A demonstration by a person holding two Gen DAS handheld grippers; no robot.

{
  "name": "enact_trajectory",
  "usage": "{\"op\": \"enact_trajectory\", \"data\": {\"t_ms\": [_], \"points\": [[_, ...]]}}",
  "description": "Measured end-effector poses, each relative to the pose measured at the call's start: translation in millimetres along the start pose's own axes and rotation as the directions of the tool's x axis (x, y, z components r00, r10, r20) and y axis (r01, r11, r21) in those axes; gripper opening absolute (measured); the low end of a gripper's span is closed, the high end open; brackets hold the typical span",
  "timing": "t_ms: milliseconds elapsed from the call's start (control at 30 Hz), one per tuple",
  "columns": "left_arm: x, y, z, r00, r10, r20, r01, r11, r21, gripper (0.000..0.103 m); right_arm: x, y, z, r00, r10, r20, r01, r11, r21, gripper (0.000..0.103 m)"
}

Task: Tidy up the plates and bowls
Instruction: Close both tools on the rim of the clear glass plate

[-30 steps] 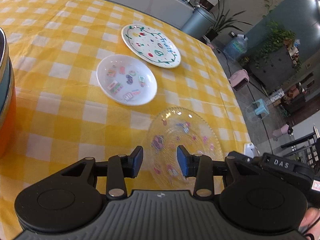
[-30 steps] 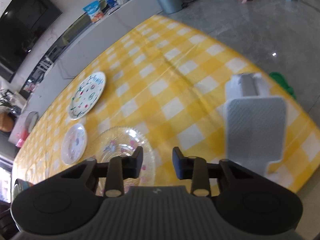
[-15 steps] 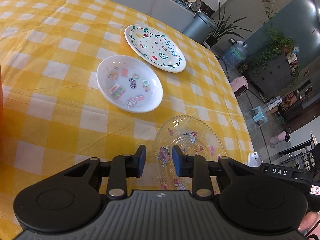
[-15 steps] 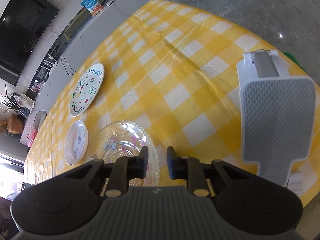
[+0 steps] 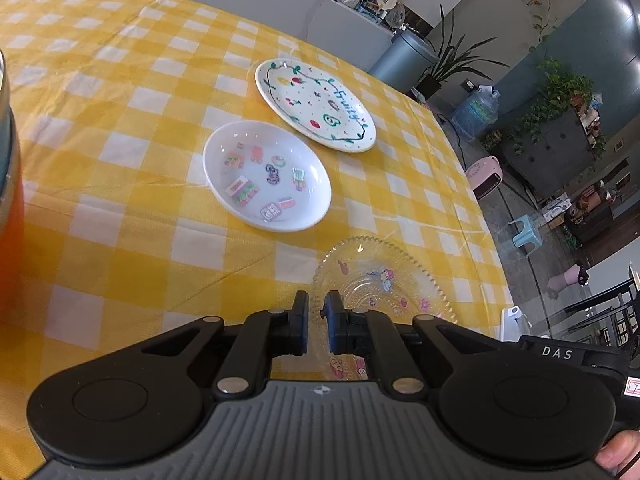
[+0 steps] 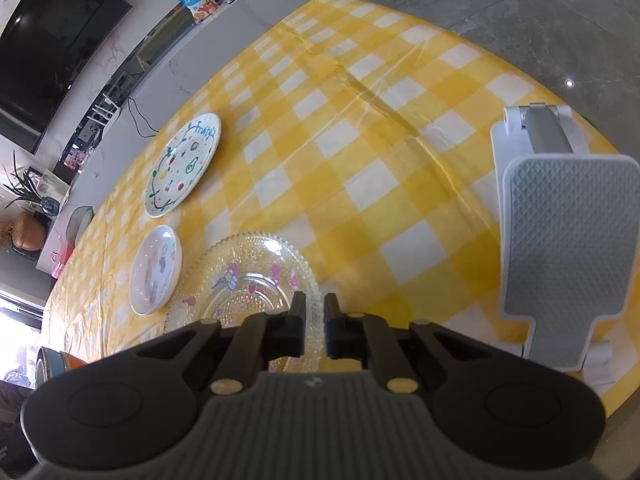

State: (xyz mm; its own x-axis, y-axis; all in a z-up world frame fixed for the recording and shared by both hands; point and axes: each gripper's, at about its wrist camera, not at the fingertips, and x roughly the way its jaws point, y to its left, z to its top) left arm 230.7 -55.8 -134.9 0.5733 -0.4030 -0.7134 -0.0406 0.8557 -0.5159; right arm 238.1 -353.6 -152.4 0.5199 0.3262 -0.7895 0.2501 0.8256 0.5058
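A clear glass plate (image 5: pixel 384 280) with cartoon stickers lies on the yellow checked tablecloth, near the table's edge. My left gripper (image 5: pixel 316 320) is shut on its near left rim. My right gripper (image 6: pixel 314 322) is shut on the same glass plate (image 6: pixel 248 280) at its right rim. A white bowl (image 5: pixel 266 176) with small stickers sits just beyond the plate; it also shows in the right wrist view (image 6: pixel 156 270). A white "Fruity" plate (image 5: pixel 316 104) lies farther back, also seen in the right wrist view (image 6: pixel 182 164).
A white and grey stand (image 6: pixel 564 232) stands at the table's right edge. An orange and steel container (image 5: pixel 10 184) rises at the left, also seen low left in the right wrist view (image 6: pixel 56 362). The table edge drops to the floor on the right (image 5: pixel 496 264).
Both grippers have closed from open onto the glass plate's rim, the left on one side and the right on the other. Both cameras have drawn slightly nearer the plate.
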Motion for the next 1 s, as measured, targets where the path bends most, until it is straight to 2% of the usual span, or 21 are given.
{"op": "enact_trajectory", "data": {"t_ms": [300,567,1000], "points": [[-44.1,6.9,-6.0,0.997,0.017,0.071,-0.016,1.0,-0.018,0.009,-14.0,14.0,-13.7,0.997,0.081,-0.013,-0.081,0.997,-0.017,0.005],[-61.8,26.6,-21.9,0.997,0.036,0.068,-0.031,0.997,-0.068,0.009,-16.3,29.1,-29.7,0.992,0.113,-0.062,-0.115,0.993,-0.034,0.004],[-58.4,37.0,-32.4,0.993,0.096,0.065,-0.092,0.993,-0.072,0.009,-0.1,42.8,-35.8,0.989,0.066,-0.132,-0.08,0.991,-0.104,0.004]]}}
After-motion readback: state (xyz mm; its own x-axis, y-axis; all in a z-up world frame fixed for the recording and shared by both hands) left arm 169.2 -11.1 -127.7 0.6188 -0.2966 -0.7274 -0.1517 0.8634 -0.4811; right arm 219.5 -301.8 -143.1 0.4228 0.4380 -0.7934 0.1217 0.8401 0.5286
